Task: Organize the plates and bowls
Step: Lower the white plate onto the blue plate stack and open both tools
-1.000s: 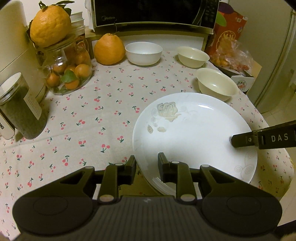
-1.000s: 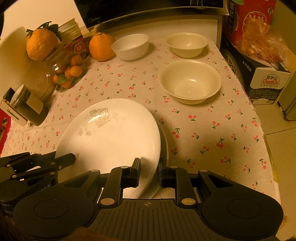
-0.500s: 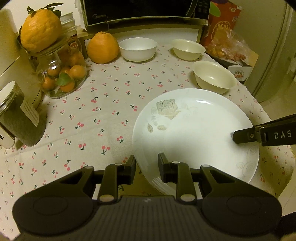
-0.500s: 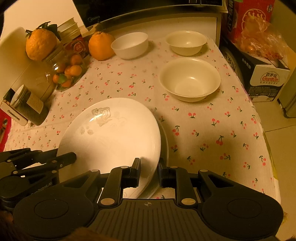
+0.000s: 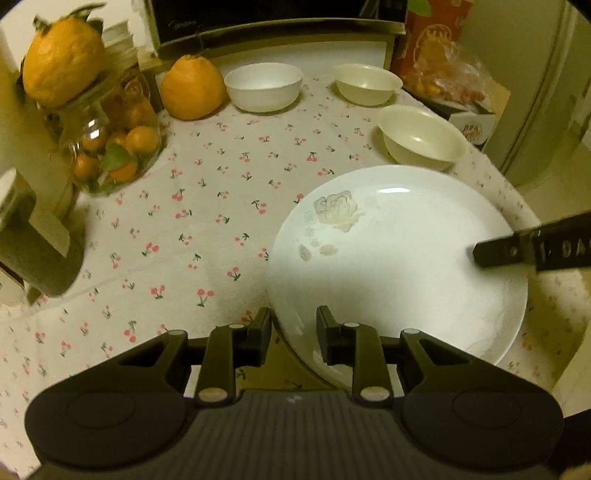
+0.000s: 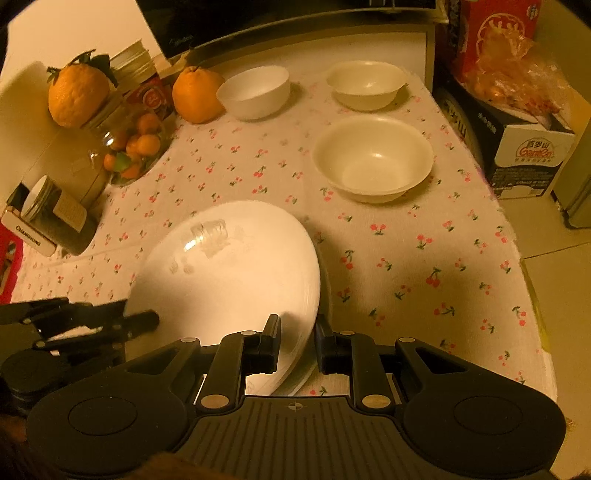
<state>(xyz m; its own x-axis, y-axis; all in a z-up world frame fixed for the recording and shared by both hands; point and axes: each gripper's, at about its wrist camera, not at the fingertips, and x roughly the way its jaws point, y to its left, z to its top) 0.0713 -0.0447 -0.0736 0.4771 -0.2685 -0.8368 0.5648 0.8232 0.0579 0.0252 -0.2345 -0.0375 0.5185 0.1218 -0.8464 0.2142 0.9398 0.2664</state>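
A stack of white plates (image 5: pixel 399 266) with a rose print is held above the cherry-print tablecloth (image 5: pixel 207 206). My left gripper (image 5: pixel 293 332) is shut on its near-left rim. My right gripper (image 6: pixel 297 339) is shut on the opposite rim of the plates (image 6: pixel 236 273), and one right fingertip (image 5: pixel 495 253) shows over the plate in the left wrist view. Three bowls stand beyond: a white bowl (image 5: pixel 263 86), a small cream bowl (image 5: pixel 367 83) and a larger cream bowl (image 5: pixel 421 134). They also show in the right wrist view: white bowl (image 6: pixel 255 90), small cream bowl (image 6: pixel 365 85), larger cream bowl (image 6: pixel 373 157).
A glass jar of small oranges (image 5: pixel 107 147) with a large citrus (image 5: pixel 62 62) on top, another citrus (image 5: pixel 192 88), and a dark jar (image 5: pixel 33 251) stand at the left. A microwave (image 5: pixel 273 14) sits behind. A box and snack bag (image 6: pixel 517 110) stand right of the table edge.
Both views have shifted slightly closer over the table while both grippers keep their hold on the plates. The bowls have not moved.
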